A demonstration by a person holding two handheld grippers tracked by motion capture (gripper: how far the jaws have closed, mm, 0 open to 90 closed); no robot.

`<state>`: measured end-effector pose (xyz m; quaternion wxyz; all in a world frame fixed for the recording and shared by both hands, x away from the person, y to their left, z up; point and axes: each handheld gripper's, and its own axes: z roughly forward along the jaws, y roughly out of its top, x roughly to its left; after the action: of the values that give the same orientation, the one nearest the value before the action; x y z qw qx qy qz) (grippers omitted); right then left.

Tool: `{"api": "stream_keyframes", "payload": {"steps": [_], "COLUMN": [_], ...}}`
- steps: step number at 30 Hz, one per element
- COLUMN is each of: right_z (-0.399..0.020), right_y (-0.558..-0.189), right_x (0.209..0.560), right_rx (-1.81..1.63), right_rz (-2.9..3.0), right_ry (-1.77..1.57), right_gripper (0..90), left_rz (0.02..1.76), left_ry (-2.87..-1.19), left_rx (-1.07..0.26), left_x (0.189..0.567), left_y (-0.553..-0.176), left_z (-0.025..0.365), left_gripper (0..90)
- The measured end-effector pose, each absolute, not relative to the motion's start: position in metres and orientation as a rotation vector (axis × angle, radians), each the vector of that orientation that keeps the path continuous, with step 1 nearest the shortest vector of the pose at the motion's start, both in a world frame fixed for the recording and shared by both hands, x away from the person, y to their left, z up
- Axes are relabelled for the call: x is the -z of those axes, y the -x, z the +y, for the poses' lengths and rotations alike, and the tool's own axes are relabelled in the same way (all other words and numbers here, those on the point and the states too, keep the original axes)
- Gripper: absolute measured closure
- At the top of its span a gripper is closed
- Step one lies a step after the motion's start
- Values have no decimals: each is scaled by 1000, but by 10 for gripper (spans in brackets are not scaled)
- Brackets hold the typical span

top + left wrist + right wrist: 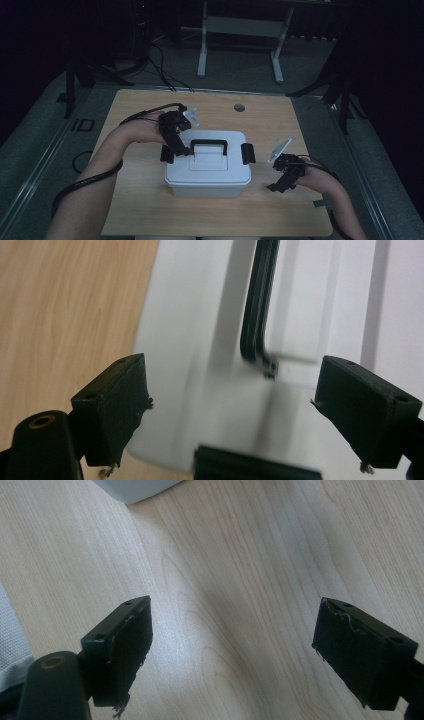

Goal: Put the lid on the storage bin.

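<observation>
A white plastic box (207, 167) with a black handle (208, 145) lying flat on its lid stands in the middle of the wooden table (150, 210). A black latch (247, 153) sits on its right end. My left gripper (177, 150) hangs over the lid's left end, where the other latch (250, 467) is. In the left gripper view the left gripper (232, 405) is open, with the lid (200, 340) and the handle's end (257, 305) beyond its jaws. My right gripper (280, 187) is apart from the box on its right. The right gripper (232, 645) is open over bare wood (225, 555).
A round hole (239, 107) is in the table's far side. A strip of tape (320, 203) lies at the right edge. Beyond the table stand a white desk frame (202, 50) and dark stands, with cables on the floor.
</observation>
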<state>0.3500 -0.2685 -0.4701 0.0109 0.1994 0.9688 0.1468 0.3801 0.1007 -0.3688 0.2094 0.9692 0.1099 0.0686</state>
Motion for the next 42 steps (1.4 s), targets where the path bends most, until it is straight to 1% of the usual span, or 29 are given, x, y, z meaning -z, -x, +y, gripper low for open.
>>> {"api": "stream_keyframes", "payload": {"steps": [10,21,31,42], "right_z": [-268,-271,-280,-287], "right_y": [-352,-353,-352,-350], "right_x": [470,468,472,479], "right_rx": [-462,-487,-521,-560], "right_rz": [3013,2972,2940,2922], "right_ry": [-632,-659,-704,-750], "right_gripper": [156,156,156,156], "left_rz": [393,445,501,607], "left_ry": [-2631,-2602,-2533,-2496], "left_rx": [-176,-159,-194,-183], "left_x": [377,385,384,405], "left_y": [-372,-360,-348,-339], "left_z": [135,165,202,238], "left_gripper": [139,140,140,140]}}
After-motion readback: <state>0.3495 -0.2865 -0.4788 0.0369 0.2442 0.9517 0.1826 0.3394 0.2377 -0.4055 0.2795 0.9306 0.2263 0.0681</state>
